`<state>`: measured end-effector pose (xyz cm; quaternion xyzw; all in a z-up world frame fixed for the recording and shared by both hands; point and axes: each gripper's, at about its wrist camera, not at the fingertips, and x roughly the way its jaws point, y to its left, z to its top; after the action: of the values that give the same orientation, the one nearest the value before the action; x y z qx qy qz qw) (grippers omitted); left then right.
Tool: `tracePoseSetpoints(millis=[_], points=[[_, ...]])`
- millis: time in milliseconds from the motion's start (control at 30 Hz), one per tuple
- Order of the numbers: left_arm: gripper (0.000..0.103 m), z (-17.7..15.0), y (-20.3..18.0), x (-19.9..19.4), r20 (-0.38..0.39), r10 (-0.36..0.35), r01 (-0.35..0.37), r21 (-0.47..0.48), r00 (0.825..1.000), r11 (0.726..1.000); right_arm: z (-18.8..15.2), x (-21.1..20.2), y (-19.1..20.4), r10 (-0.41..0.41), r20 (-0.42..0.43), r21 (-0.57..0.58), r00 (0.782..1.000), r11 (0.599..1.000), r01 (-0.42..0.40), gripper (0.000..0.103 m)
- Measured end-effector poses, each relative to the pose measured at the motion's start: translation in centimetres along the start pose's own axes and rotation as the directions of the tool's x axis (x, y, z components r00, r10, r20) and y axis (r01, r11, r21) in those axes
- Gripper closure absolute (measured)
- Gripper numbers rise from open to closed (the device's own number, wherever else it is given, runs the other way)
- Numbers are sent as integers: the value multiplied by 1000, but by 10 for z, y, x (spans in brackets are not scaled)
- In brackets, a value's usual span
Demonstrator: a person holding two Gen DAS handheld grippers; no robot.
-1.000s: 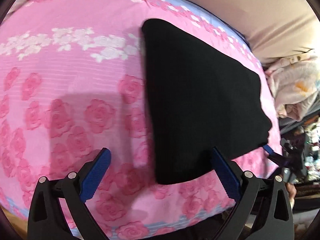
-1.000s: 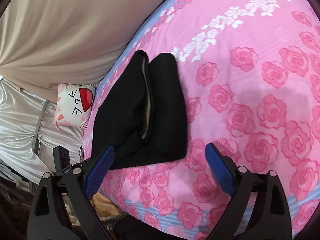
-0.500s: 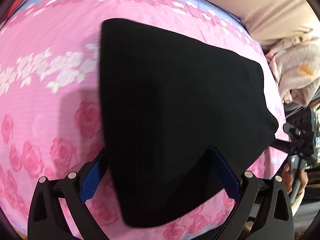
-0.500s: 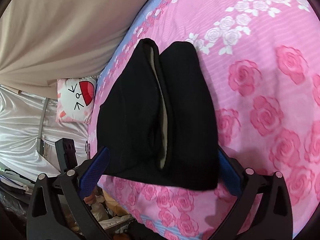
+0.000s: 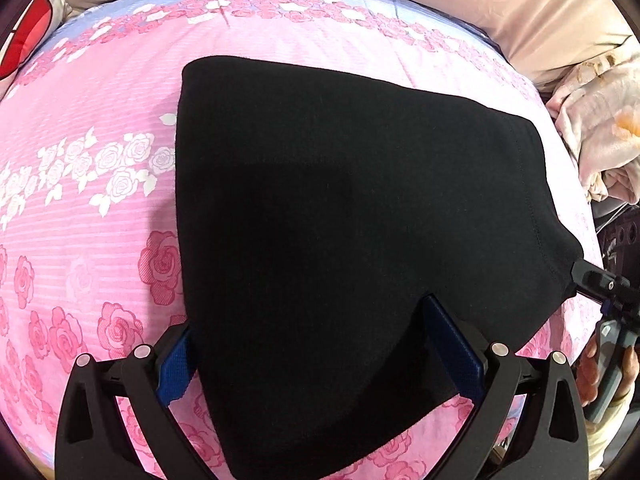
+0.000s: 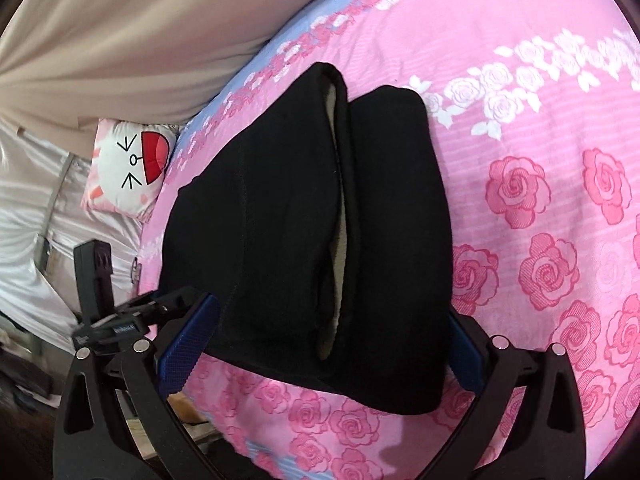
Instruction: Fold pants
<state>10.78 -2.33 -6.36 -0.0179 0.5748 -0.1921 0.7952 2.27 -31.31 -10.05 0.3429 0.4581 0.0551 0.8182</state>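
From my left tool [image 5: 316,354], the black pants [image 5: 360,216] fill most of the view: a folded slab lying flat on the bed [image 5: 100,240], its near edge running in between the two blue pads. The jaws stand wide apart with the cloth lying loosely in the gap; neither pad is pressed into it, so I read this tool as open and holding nothing. At the far right of that view the pants' corner meets the tip of my right tool [image 5: 600,284], though the fisheye edge is too warped for me to say whether it touches.

From my right tool [image 6: 324,344] the pants [image 6: 280,240] again sit between spread jaws, the left pad beside the stitched hem and the right pad mostly hidden behind the thick fold. This tool is open too. Here the fold shows as two stacked layers with a pale fleecy lining [image 6: 340,232] peeking along the seam between them. The outer cloth is matte, fine-ribbed knit with a line of stitching near one edge.

The bed wears a pink sheet printed with darker roses, a band of white roses and a blue border. A beige curtain [image 6: 140,40] hangs behind, and a white cartoon-face cushion [image 6: 128,164] lies off the bed's corner.
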Motion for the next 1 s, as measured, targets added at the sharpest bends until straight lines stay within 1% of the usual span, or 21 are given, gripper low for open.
tracePoseSetpoints(millis=[100, 267, 300, 600, 667, 800, 933, 1000], points=[[5, 0, 0, 0, 4, -1, 1, 0, 1000, 1000, -2, -3, -4, 25, 24, 9, 999, 1000, -25, 5], [5, -2, 1, -2, 17, -1, 1, 0, 1000, 1000, -1, -2, -7, 61, 27, 27, 998, 998, -62, 5], [5, -5, 7, -5, 22, -2, 2, 0, 1000, 1000, 0, -2, -7, 64, 32, 30, 997, 997, -65, 5], [5, -11, 10, -7, 51, -4, 4, -6, 999, 1000, 3, 6, 7, -8, 55, -45, 998, 999, 10, 5], [5, -13, 11, -8, 65, -10, 10, -3, 998, 1000, 2, 7, 7, -9, 68, -61, 998, 998, 13, 5], [5, -19, 13, -10, 108, -8, 9, -7, 994, 1000, -1, 7, 6, 15, 118, -67, 993, 998, -7, 5], [5, -19, 11, -10, 128, -9, 11, -14, 992, 1000, -4, 8, 8, 6, 167, -52, 986, 999, 3, 5], [5, -18, 13, -10, 140, -16, 19, -16, 990, 1000, 0, 11, 12, -19, 148, -58, 989, 998, 28, 5]])
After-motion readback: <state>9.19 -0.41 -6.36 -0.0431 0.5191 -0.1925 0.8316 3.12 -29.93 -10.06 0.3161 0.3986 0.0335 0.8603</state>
